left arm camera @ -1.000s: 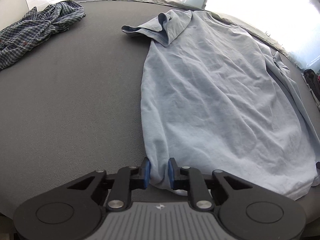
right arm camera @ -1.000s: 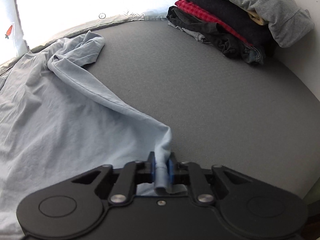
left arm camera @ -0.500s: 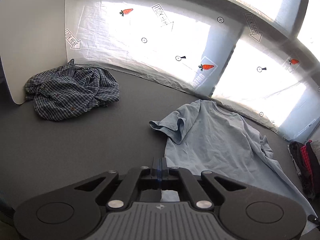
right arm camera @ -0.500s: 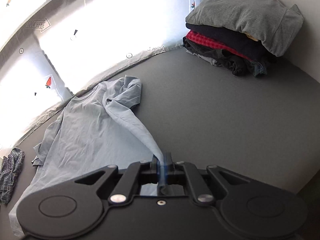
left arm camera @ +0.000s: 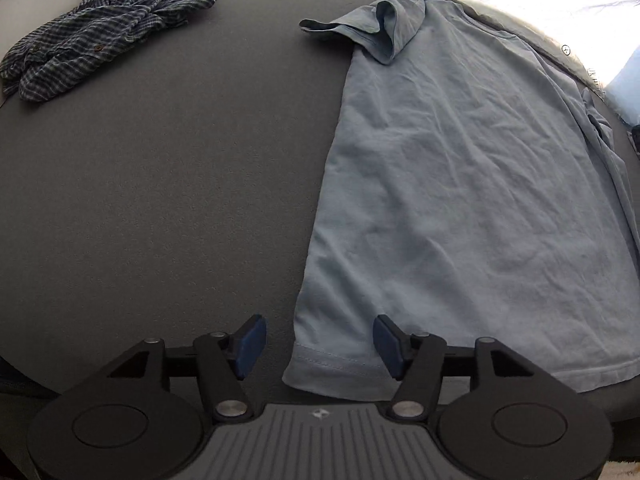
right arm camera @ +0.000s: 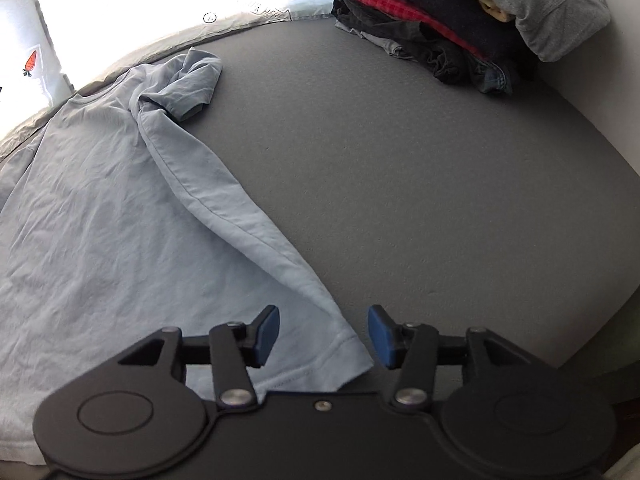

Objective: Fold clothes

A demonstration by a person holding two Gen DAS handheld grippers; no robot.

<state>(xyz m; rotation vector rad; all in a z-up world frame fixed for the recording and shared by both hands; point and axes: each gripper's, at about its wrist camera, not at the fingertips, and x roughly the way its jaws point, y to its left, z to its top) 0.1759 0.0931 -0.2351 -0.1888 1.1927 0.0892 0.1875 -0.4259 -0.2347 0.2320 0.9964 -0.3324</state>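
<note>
Pale blue shirt (left arm camera: 460,184) spread flat on the grey counter (left arm camera: 160,200), hem nearest, collar toward 12 o'clock. Both hem corners just released — left gripper (left arm camera: 319,346) and right gripper (right arm camera: 323,336) fingers just opened to half-wide, pads clear of cloth. Laid out; folding can start. Crumpled plaid shirt (left arm camera: 100,28) at 10 o'clock, folded stack (right arm camera: 472,16) at 1.

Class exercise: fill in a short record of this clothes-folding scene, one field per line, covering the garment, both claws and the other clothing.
garment: light blue cotton T-shirt, spread flat on dark grey surface
left claw: jaws just opened, over left hem corner
right claw: jaws just opened, over right hem corner
unfolded: crumpled dark plaid shirt
folded: stack of clothes, grey on top
</note>
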